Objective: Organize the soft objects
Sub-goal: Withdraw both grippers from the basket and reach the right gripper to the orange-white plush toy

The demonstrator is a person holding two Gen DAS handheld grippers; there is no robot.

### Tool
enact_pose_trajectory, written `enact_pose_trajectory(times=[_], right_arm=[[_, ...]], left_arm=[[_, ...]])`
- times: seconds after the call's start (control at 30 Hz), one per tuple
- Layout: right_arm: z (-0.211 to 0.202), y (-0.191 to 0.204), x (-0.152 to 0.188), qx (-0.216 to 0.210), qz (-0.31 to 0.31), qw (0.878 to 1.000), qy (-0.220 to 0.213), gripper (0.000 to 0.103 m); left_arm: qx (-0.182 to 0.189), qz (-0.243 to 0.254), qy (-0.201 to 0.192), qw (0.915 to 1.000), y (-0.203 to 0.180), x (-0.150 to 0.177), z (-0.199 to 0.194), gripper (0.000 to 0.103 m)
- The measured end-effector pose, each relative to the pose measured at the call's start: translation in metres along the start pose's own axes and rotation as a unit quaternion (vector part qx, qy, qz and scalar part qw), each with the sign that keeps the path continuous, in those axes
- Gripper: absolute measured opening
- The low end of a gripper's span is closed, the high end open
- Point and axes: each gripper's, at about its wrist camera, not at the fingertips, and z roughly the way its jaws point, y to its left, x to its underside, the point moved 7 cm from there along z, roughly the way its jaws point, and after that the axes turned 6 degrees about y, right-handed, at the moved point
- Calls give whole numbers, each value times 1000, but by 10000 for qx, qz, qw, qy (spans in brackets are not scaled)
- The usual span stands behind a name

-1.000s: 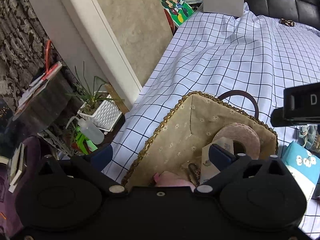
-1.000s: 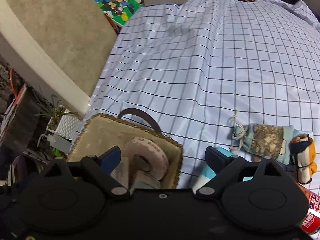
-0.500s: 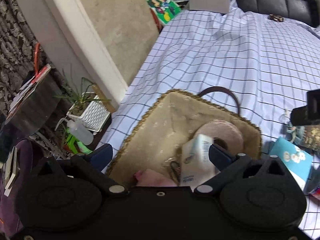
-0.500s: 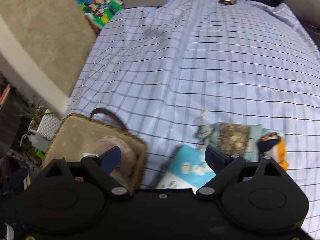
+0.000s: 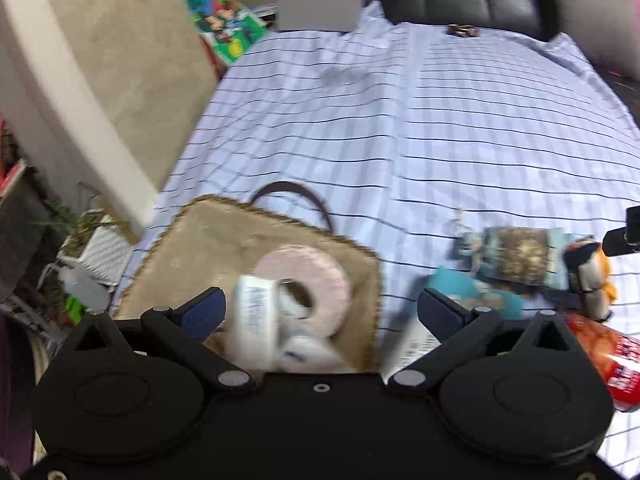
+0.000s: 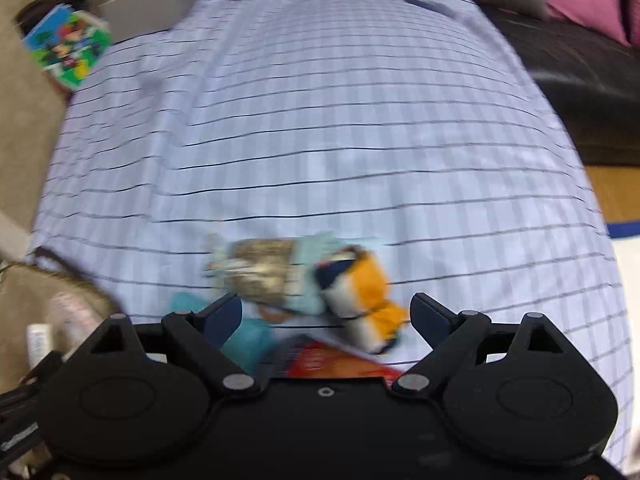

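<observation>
A tan fabric basket (image 5: 208, 248) with a brown handle sits on the checked cloth at lower left. It holds a pink roll (image 5: 316, 276) and a white tissue pack (image 5: 256, 320). My left gripper (image 5: 320, 312) is open and empty above the basket's near right side. A patterned drawstring pouch (image 6: 260, 272), an orange and white plush toy (image 6: 360, 300), a teal pack (image 6: 248, 340) and a red packet (image 6: 332, 364) lie on the cloth. My right gripper (image 6: 326, 316) is open and empty just above them, the plush between its fingers. The view is blurred.
The blue checked cloth (image 6: 320, 140) covers the surface. A white box (image 5: 320, 2) and a cartoon book (image 5: 224, 24) stand at the far left. A black sofa (image 6: 580, 80) lies to the right, a plant pot (image 5: 104, 248) on the floor left.
Both grippers have swung to the right. The right one left the basket and now hovers over the pouch and plush. The left view now shows the items right of the basket.
</observation>
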Motion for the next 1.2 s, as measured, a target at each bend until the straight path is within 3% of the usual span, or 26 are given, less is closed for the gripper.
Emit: enact_pose_trajectory(times=[0.17, 0.3, 0.6, 0.7, 0.77, 0.83, 1.0, 1.2], right_arm=[[22, -44, 2, 366, 337, 9986, 158, 92], [41, -59, 5, 322, 405, 9983, 254, 92], [83, -22, 10, 276, -139, 9984, 473, 92], [93, -16, 12, 340, -381, 9975, 498, 77], [100, -15, 14, 380, -493, 9967, 522, 55], [104, -19, 14, 318, -492, 9967, 565, 45], [92, -34, 9, 323, -340, 9975, 531, 36], [71, -77, 9, 789, 30, 9952, 573, 34]], left_arm=[[300, 268, 20, 9992, -31, 1, -1, 100], [431, 441, 29, 9981, -50, 3, -2, 100], [490, 577, 117, 9971, -64, 4, 4, 100], [491, 562, 132, 9971, -61, 5, 5, 100], [498, 553, 150, 9971, -60, 5, 6, 100], [506, 561, 154, 9970, -60, 5, 6, 100], [531, 592, 136, 9967, -60, 6, 5, 100], [541, 542, 207, 9968, -59, 6, 9, 100]])
